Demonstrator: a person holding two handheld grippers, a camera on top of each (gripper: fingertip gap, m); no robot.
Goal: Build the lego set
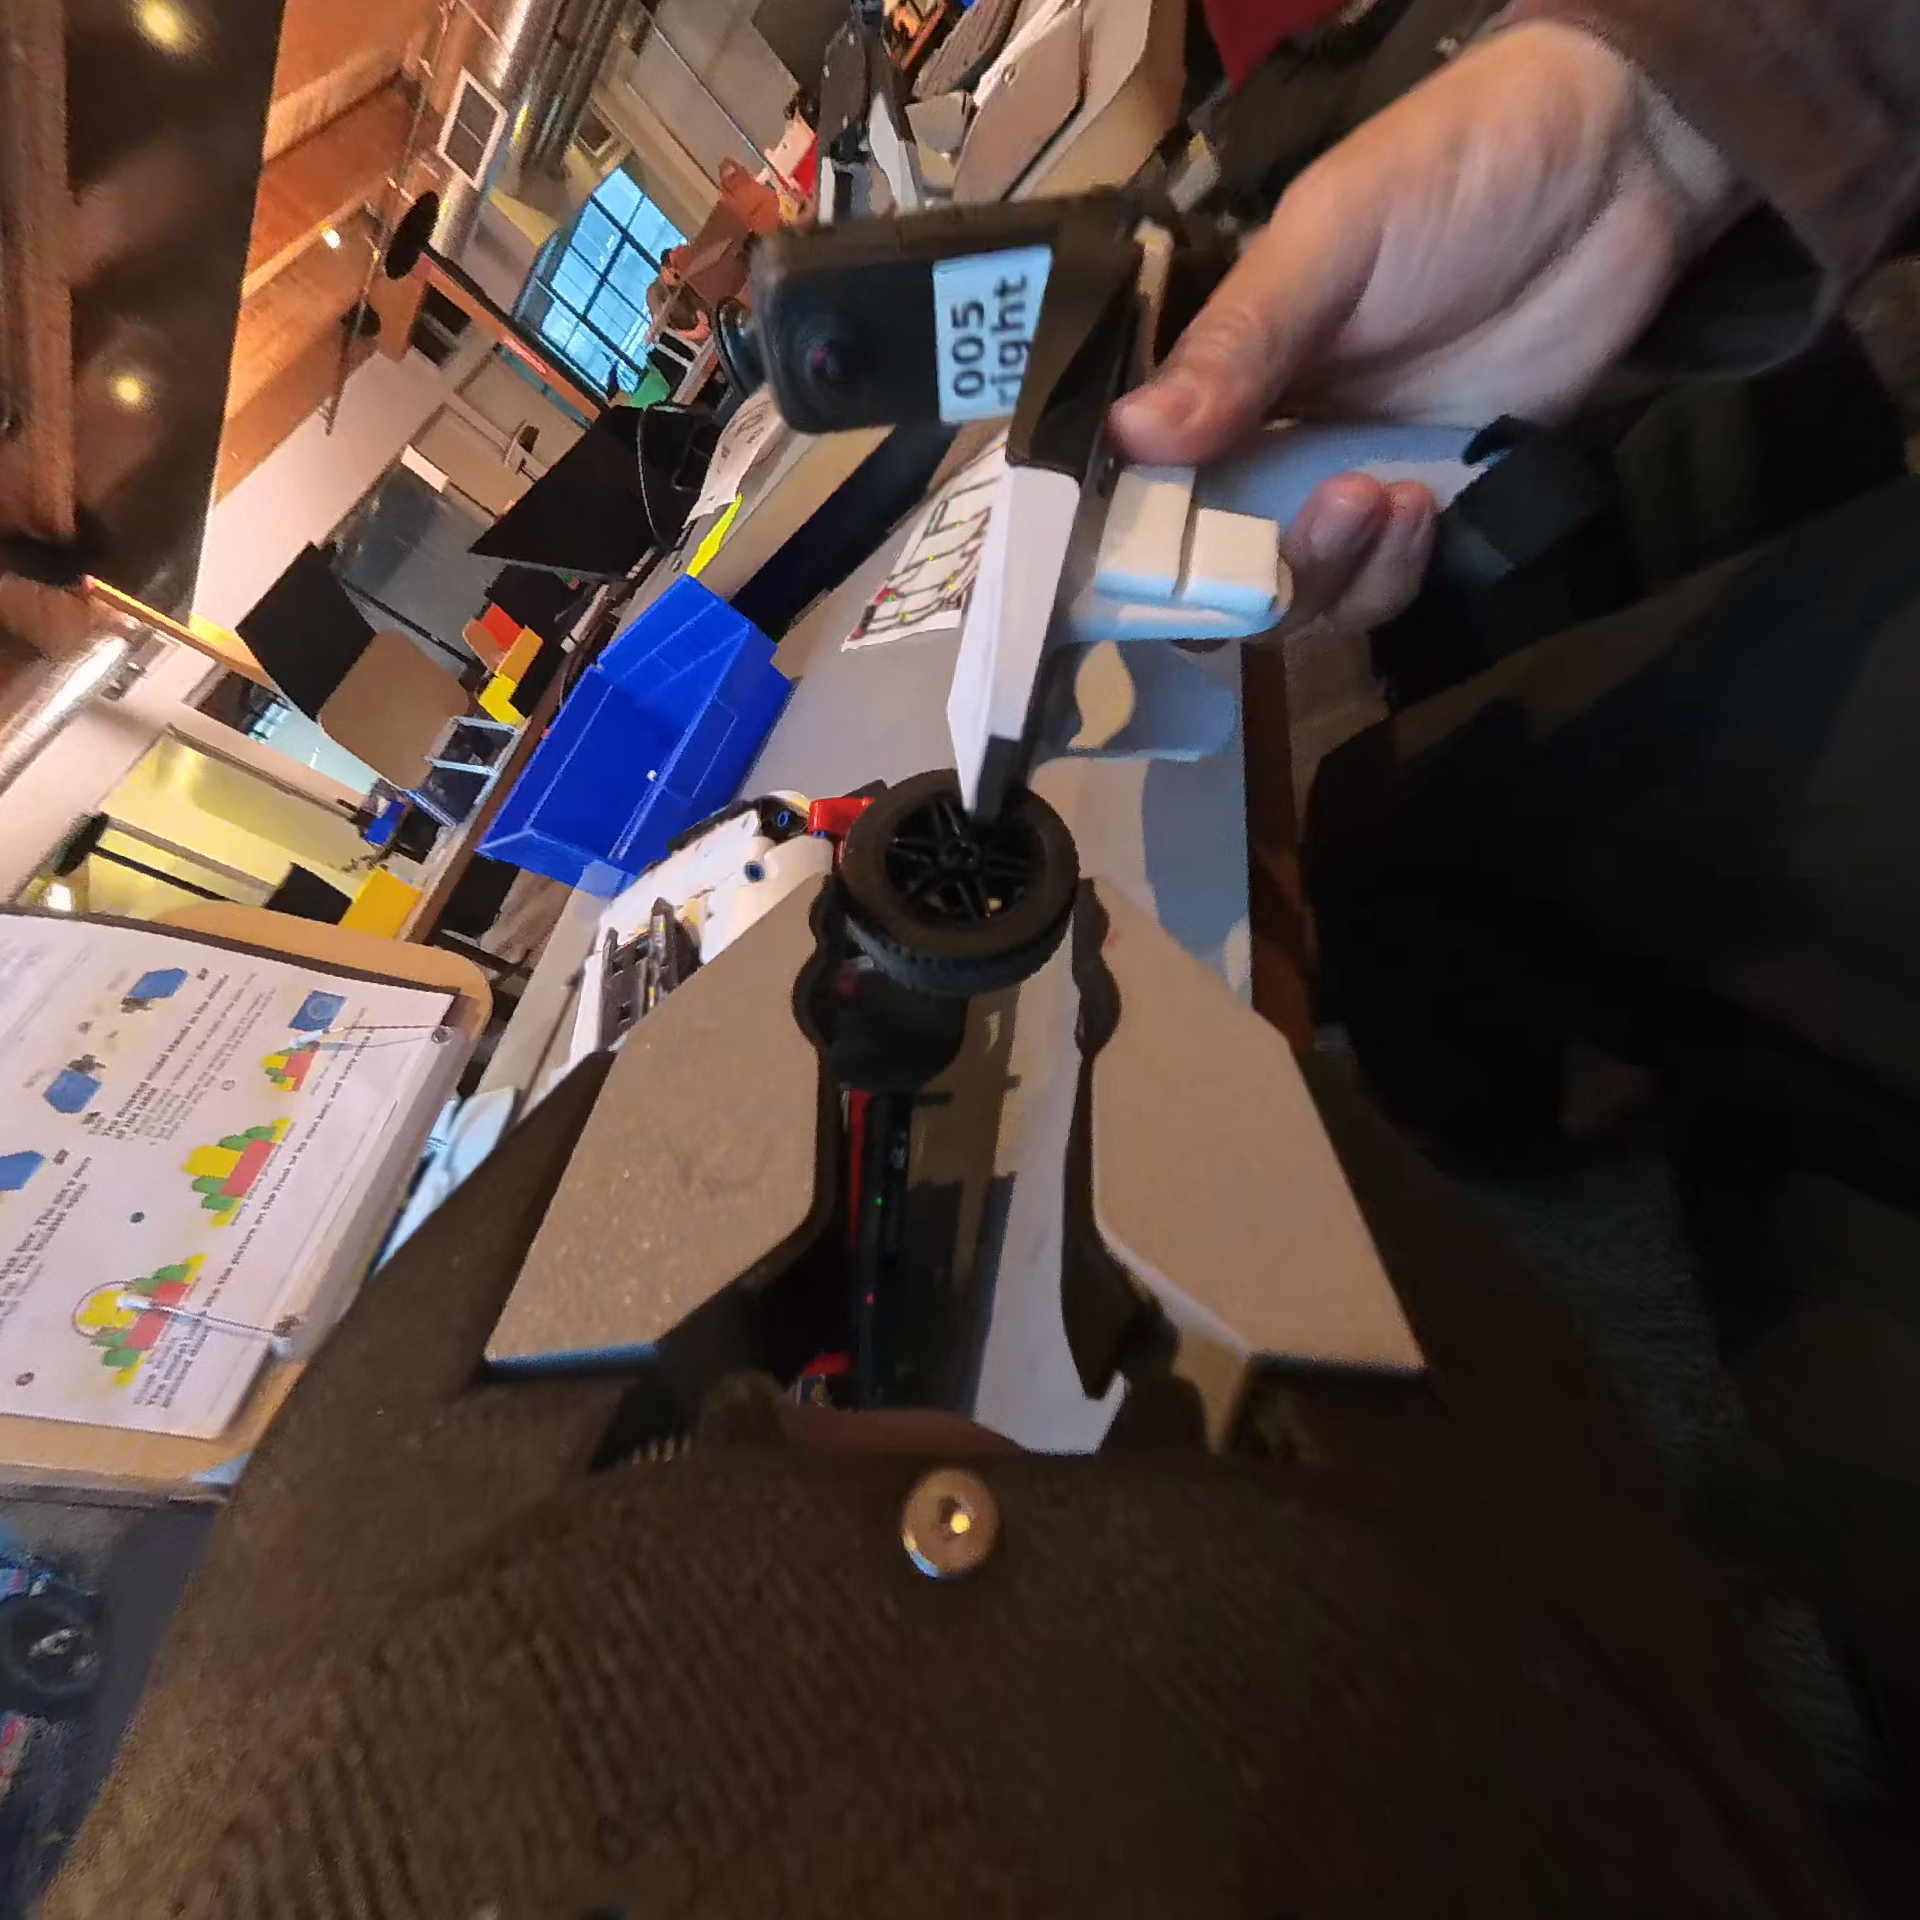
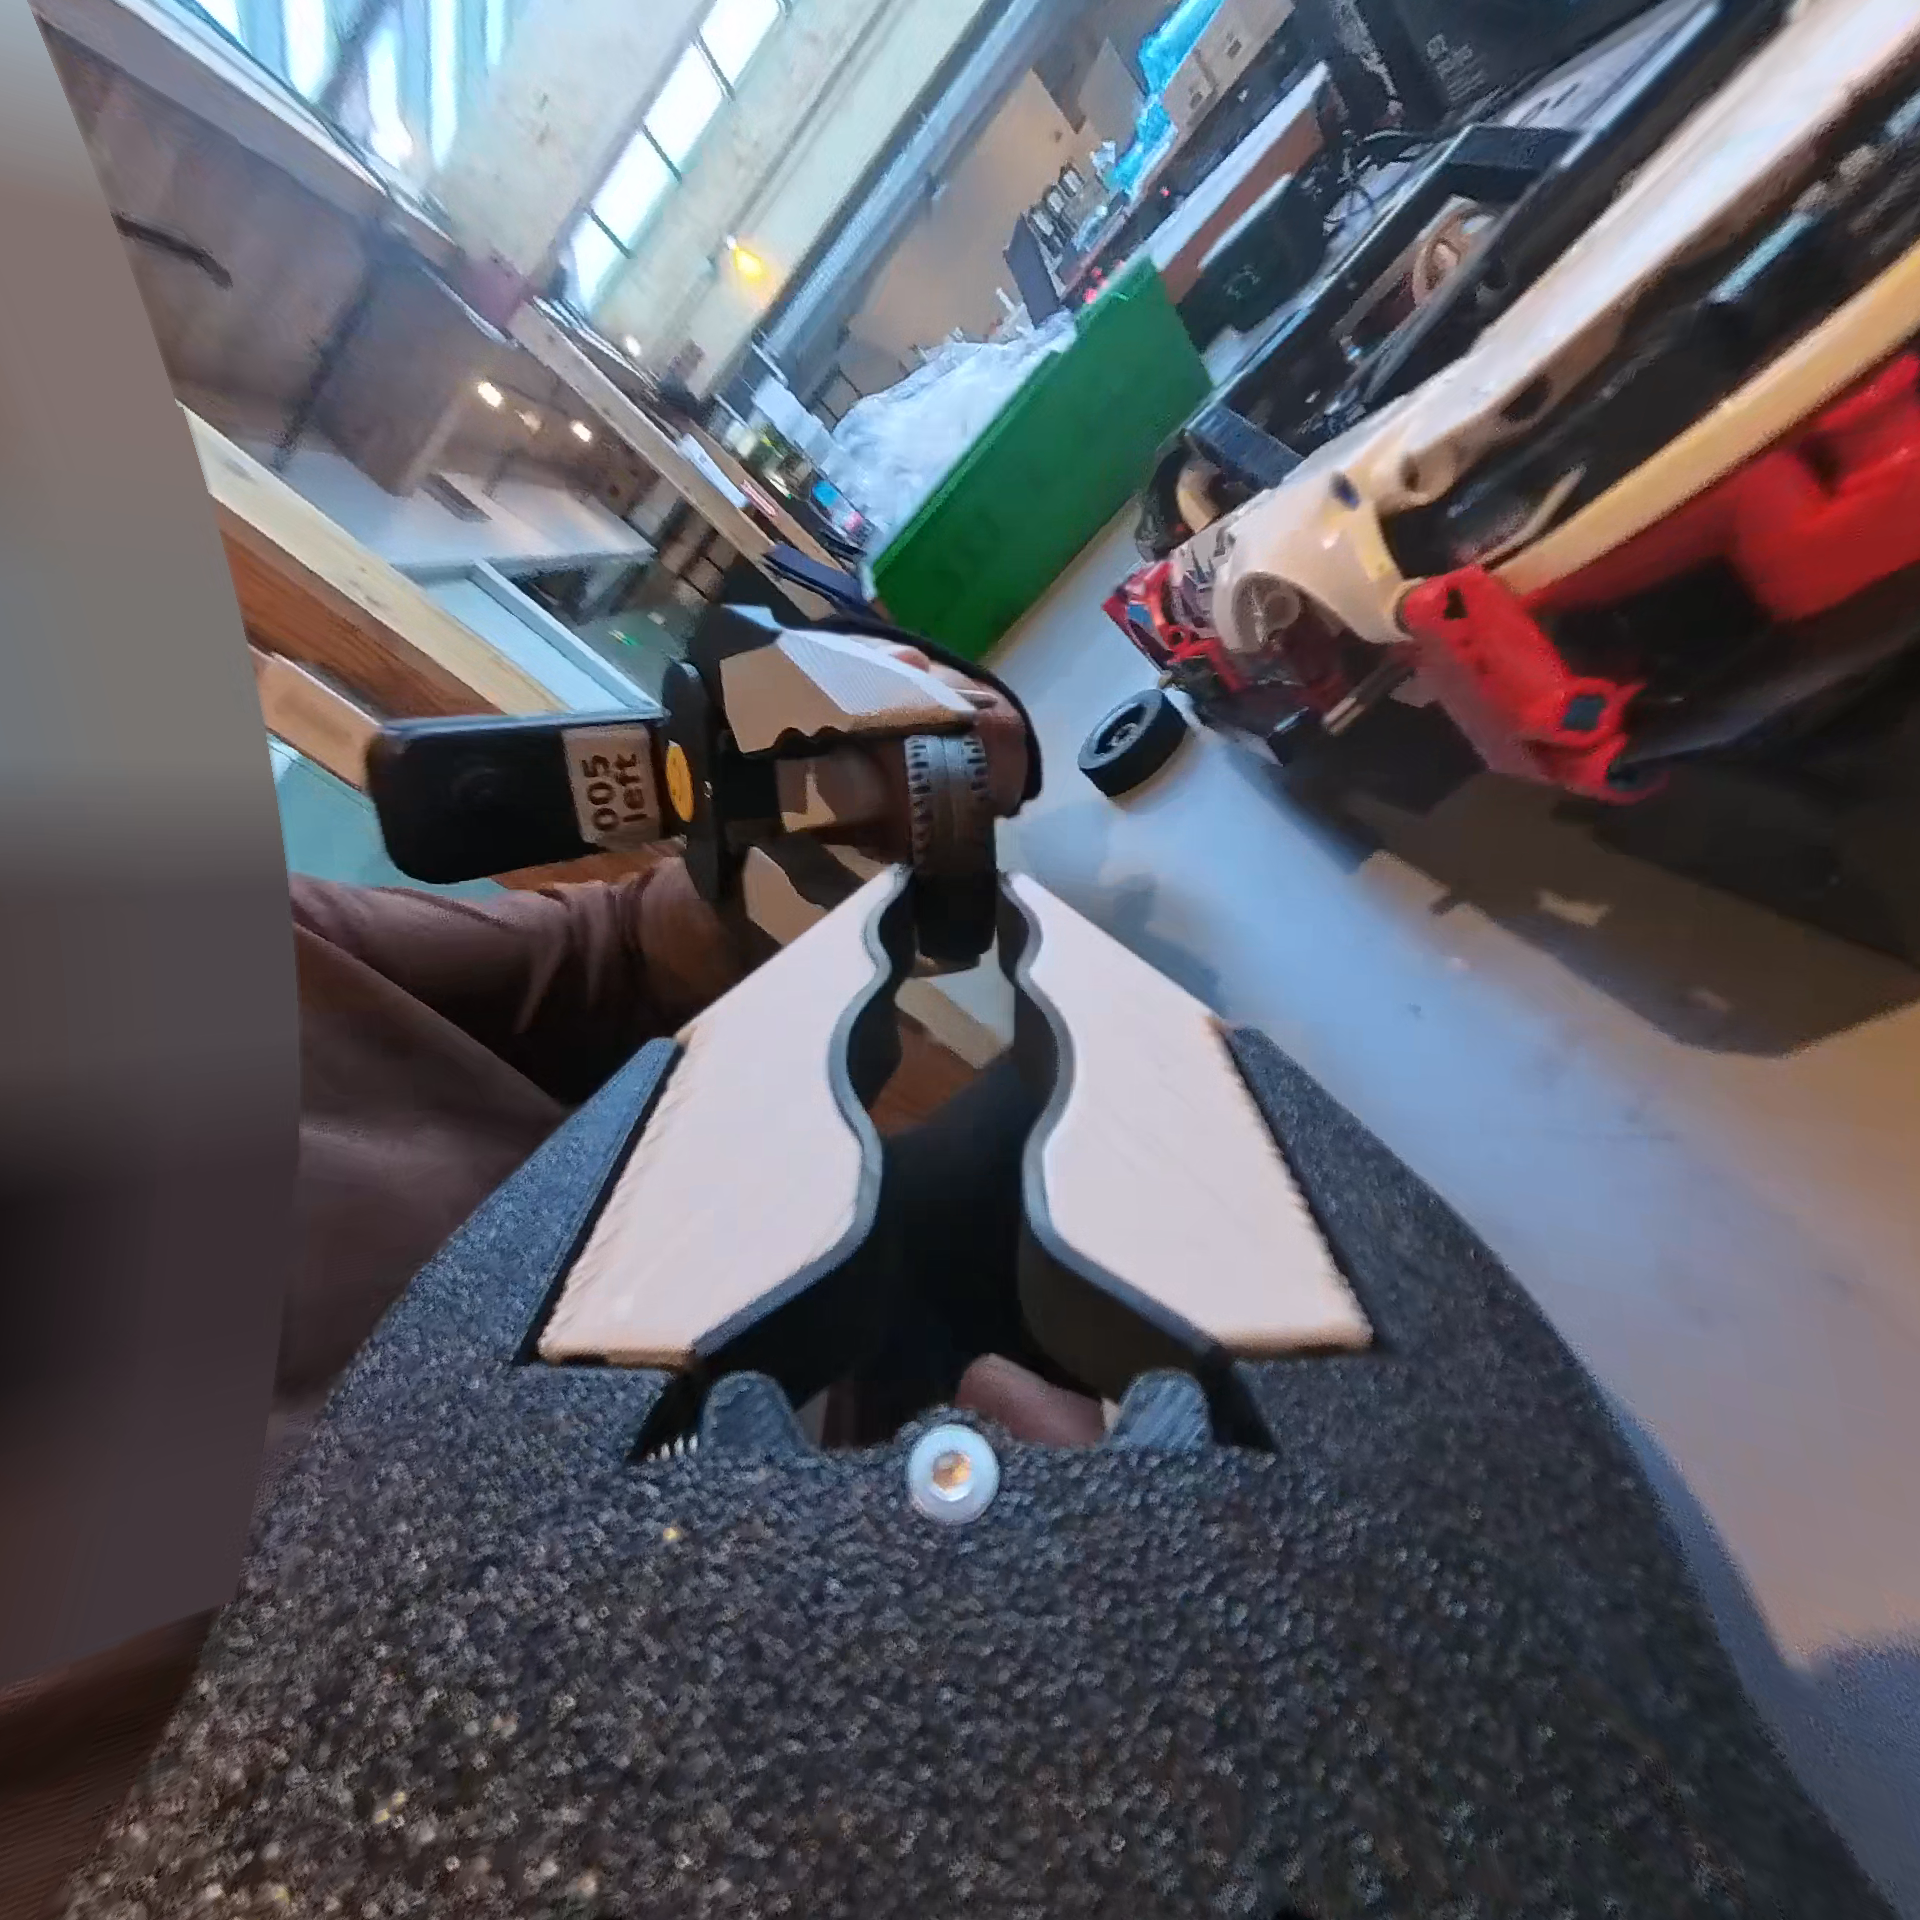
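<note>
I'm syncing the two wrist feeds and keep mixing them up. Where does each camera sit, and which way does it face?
Left wrist view: on the left gripper, looking along its fingers at the black wheel pinched at their tips; the right gripper, a hand, the blue bin and grey table lie beyond.
Right wrist view: on the right gripper, looking along its fingers at the same wheel and the left gripper, with a brown sleeve and white and red car model.
Shared: the wheel, both grippers, the table.

Each gripper has a grainy black body, a silver screw (image 2: pixel 952 1488) behind two pale flat fingers (image 2: pixel 748 1174) with wavy black inner edges. A brown sleeve (image 2: pixel 468 997) lies left of them.
</note>
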